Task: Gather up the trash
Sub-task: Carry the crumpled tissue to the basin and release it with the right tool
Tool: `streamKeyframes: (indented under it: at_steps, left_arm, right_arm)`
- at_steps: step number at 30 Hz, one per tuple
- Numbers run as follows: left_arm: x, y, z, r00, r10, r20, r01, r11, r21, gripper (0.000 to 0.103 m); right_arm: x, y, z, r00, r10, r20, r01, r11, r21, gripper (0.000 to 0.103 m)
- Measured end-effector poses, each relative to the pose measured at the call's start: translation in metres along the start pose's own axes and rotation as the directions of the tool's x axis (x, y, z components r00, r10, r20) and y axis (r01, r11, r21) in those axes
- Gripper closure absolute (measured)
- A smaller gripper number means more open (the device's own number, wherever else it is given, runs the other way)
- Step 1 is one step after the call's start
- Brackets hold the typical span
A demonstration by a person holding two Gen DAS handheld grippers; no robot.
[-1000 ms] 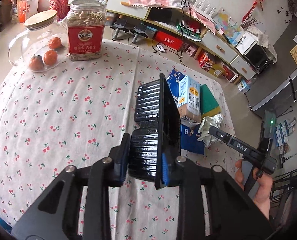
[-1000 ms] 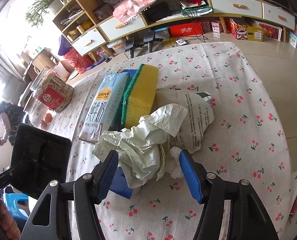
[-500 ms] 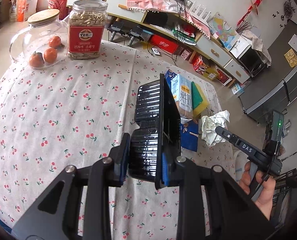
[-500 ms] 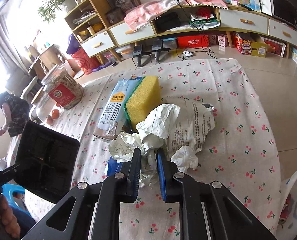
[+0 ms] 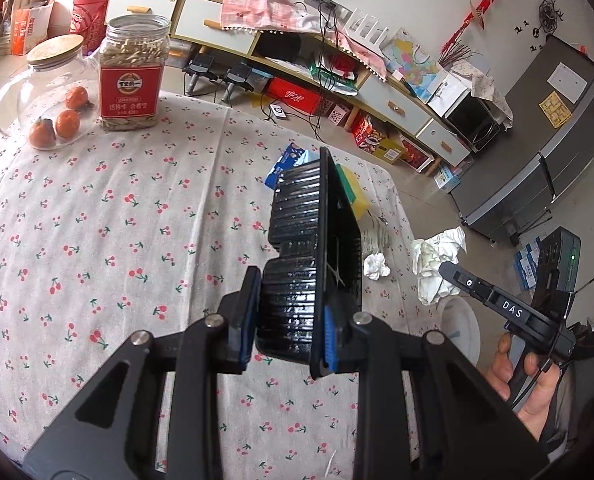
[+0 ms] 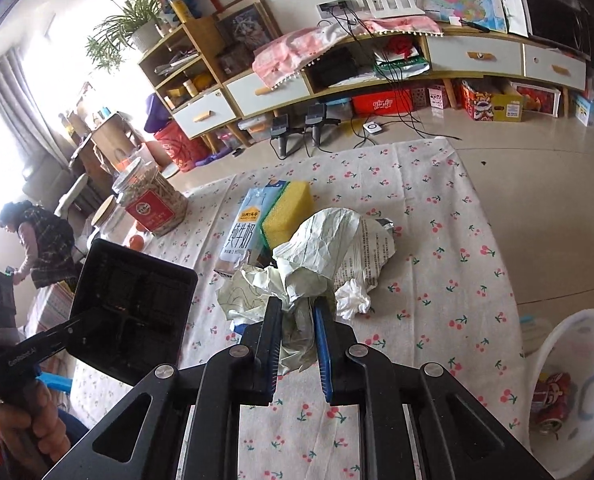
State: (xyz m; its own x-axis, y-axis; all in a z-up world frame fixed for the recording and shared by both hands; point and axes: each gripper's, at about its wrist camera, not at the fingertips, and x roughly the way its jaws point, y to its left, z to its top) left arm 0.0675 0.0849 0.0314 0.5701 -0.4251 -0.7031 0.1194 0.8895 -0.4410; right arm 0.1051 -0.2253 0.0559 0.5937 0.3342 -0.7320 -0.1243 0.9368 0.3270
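Observation:
My right gripper point(image 6: 297, 344) is shut on a crumpled pale paper point(image 6: 317, 256) and holds it lifted above the cherry-print tablecloth point(image 6: 437, 280). In the left wrist view the same paper point(image 5: 437, 264) hangs off the table's right edge from the right gripper point(image 5: 449, 272). My left gripper point(image 5: 289, 328) is shut on a black plastic tray point(image 5: 313, 256), held on edge above the table; the tray also shows in the right wrist view point(image 6: 133, 304). A small white tissue ball point(image 6: 353, 300), a torn printed wrapper point(image 6: 373, 252), a milk carton point(image 6: 245, 232) and a yellow-green sponge point(image 6: 285, 216) lie on the table.
A white bin point(image 6: 577, 392) with a crushed red can point(image 6: 553, 400) stands on the floor at the table's right. A seed jar point(image 5: 131, 76) and a glass jar with oranges point(image 5: 45, 96) stand at the far left corner. A blue packet point(image 5: 289, 160) lies behind the tray.
My right gripper closed on the crumpled paper and lifted it back toward the table's right edge, uncovering the tissue ball and wrapper. My left gripper kept hold of the tray.

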Motion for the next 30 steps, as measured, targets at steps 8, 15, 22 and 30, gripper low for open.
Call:
streamKeyframes:
  at_steps: [8, 15, 22, 30]
  left_arm:
    - [0.006, -0.019, -0.006, 0.998, -0.054, -0.017, 0.054, 0.999, 0.007, 0.074]
    - [0.004, -0.038, -0.007, 0.993, -0.116, 0.002, 0.116, 0.993, 0.011, 0.074]
    - [0.01, -0.072, -0.013, 0.987, -0.162, -0.012, 0.163, 0.985, 0.056, 0.074]
    - [0.036, -0.125, -0.022, 0.969, -0.23, -0.092, 0.239, 0.965, 0.105, 0.074]
  right_arm:
    - [-0.025, -0.012, -0.002, 1.0, -0.005, 0.017, 0.004, 1.0, 0.017, 0.086]
    - [-0.065, -0.031, 0.002, 0.995, -0.03, 0.096, 0.027, 0.999, 0.032, 0.086]
    - [-0.112, -0.084, 0.006, 0.981, -0.087, 0.174, 0.061, 0.987, 0.148, 0.086]
    - [-0.155, -0.159, -0.007, 0.962, -0.211, 0.173, 0.146, 0.933, 0.329, 0.085]
